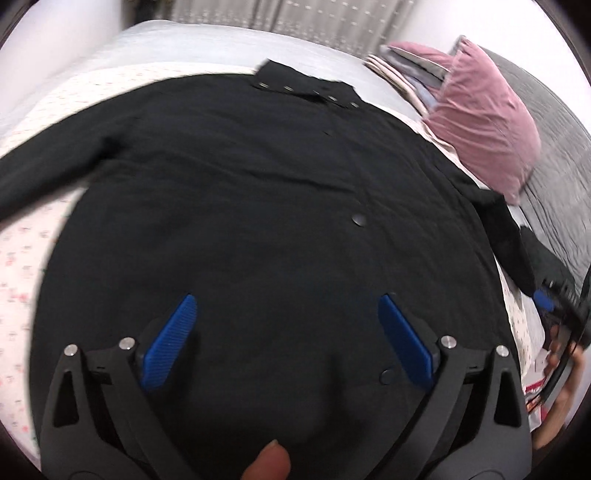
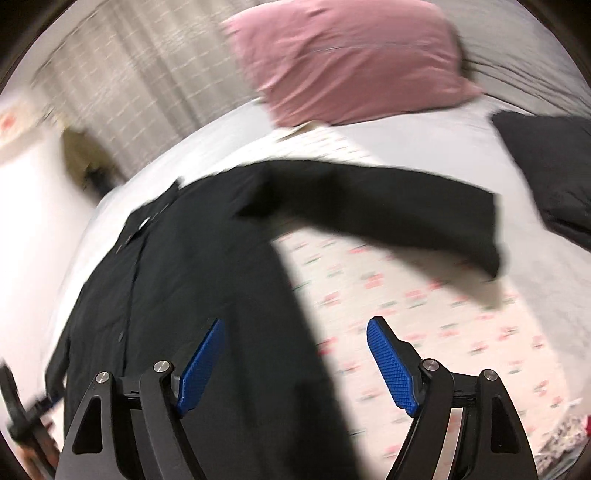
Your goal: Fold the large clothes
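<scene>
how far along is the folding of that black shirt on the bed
Done: the black shirt lies spread flat, front up, on the patterned sheet. In hand: nothing; the left gripper hangs open over the shirt's body, and the right gripper is open over its side edge. Left: every fold. Both sleeves lie stretched outward, one sleeve reaching toward the pink pillow.

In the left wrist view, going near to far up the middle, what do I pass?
Open left tool → black shirt lying flat → its collar → grey bedcover → curtain.
</scene>
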